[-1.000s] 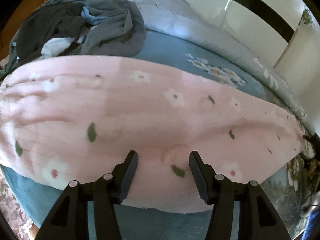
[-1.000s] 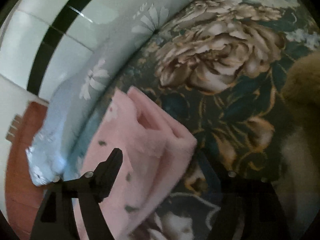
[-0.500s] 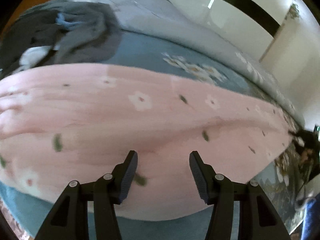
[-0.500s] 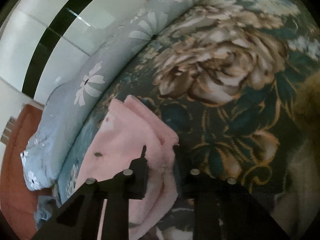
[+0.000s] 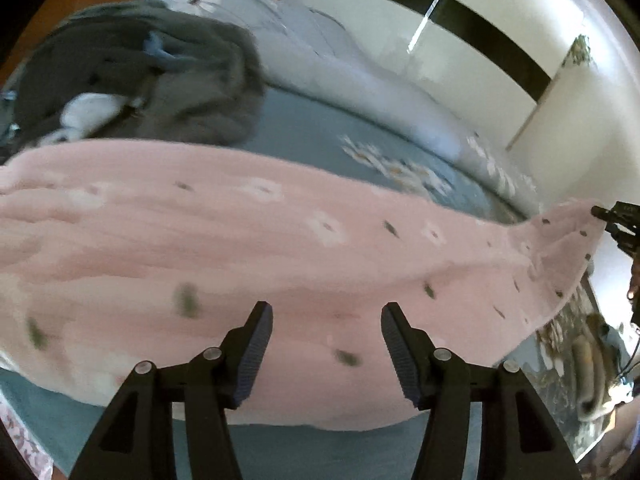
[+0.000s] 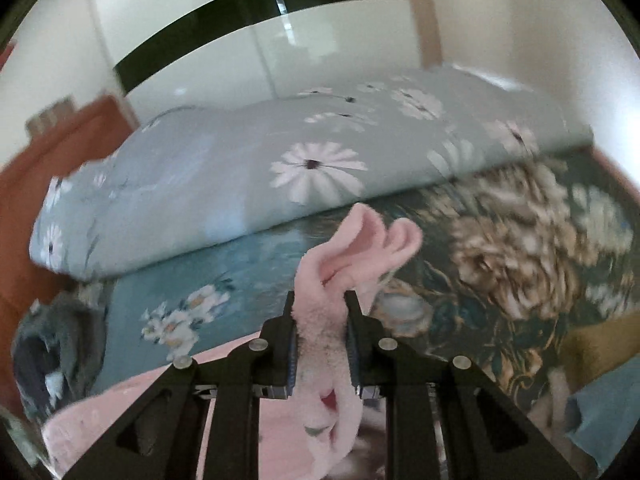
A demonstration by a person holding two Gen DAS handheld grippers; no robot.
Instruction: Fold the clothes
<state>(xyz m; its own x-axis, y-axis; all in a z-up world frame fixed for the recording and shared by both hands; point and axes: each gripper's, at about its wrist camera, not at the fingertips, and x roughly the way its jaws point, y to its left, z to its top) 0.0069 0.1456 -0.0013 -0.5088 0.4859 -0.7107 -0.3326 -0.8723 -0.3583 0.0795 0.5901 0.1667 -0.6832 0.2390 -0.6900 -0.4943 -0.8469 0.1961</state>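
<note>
Your right tongs [image 6: 319, 312] are clenched on one end of the pink cloth [image 6: 320, 332]. The fleece is pinched between both pads, and a folded tip of it sticks out past the fingertips. The rest of the cloth hangs down under these tongs and runs off toward the lower left of the right wrist view. In the left wrist view you can see this same end lifted at the far right edge, where the right tongs [image 5: 600, 213] hold it up above the bed.

Your left tongs [image 5: 327, 322] are released. Their jaws stand well apart and are opening a little, and the pads do not press on anything. The pink cloth [image 5: 248, 248] lies under and in front of them, stretched across the bed from left to right. It has small white flowers and green leaves printed on it.

The cloth rests on a blue sheet [image 5: 308, 132] with a daisy print. Behind it, at the upper left, lies a grey pile [image 5: 160, 80] of other clothes, just beside the far edge of the pink cloth. A pale blue duvet [image 6: 248, 176] with big white daisies is bunched along the far side of the bed. To the right a dark blanket [image 6: 520, 248] with large beige flowers covers the bed. A white wardrobe [image 6: 208, 40] with a black stripe stands behind.
</note>
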